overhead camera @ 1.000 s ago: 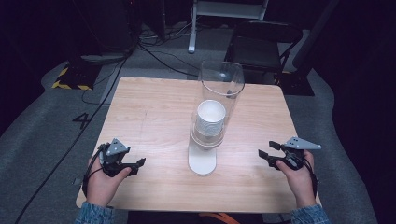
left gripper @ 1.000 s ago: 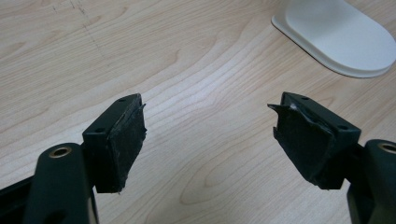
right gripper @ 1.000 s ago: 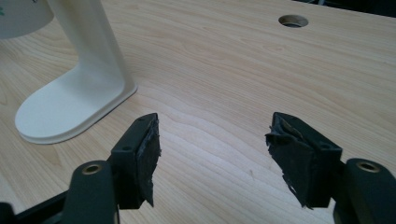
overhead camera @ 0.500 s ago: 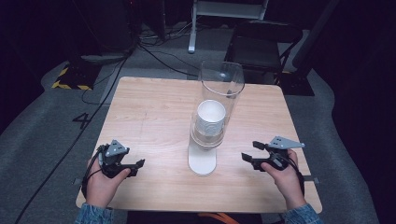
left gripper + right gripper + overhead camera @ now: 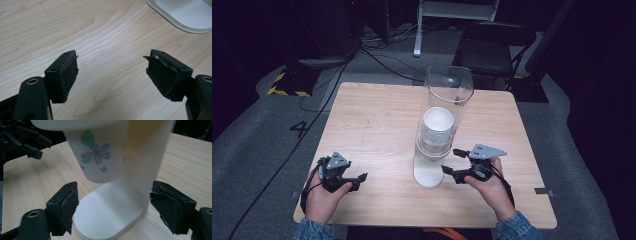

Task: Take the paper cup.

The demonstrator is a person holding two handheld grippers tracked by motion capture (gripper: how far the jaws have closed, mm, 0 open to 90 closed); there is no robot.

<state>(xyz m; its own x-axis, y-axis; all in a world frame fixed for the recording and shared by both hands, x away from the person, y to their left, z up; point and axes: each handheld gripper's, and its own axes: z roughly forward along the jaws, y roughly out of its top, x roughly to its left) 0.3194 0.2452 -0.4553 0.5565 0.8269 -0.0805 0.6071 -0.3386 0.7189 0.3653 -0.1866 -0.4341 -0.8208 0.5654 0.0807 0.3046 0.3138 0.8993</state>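
The right hand-held gripper [image 5: 451, 161] sits near the front of the wooden counter [image 5: 372, 120], just right of the cup dispenser [image 5: 437, 145], with its two black jaws pointing left toward the dispenser's white stand. Its jaws have just been opening and now stand well apart. In the right gripper view the right hand-held gripper [image 5: 113, 207] frames the dispenser's white base [image 5: 107, 217] and the bottom paper cup [image 5: 97, 160], a white cup printed with a blue flower and green leaves that hangs from the clear tube above the base. Nothing lies between the pads; both pads [image 5: 68, 208] are clear of the cup and of the stand, and the worn foam on the other pad shows ragged edges.

The left hand-held gripper [image 5: 360, 180] rests low over the front left part of the counter, held in the person's left hand [image 5: 324, 197], well apart from the dispenser. In the left gripper view the left hand-held gripper [image 5: 111, 72] has its jaws spread wide over bare wood grain, holding nothing, with a corner of the white base [image 5: 185, 13] at the upper right.

The dispenser stands near the middle of the counter, its clear tube [image 5: 449, 95] upright and a stack of white cups [image 5: 438, 125] visible inside it.
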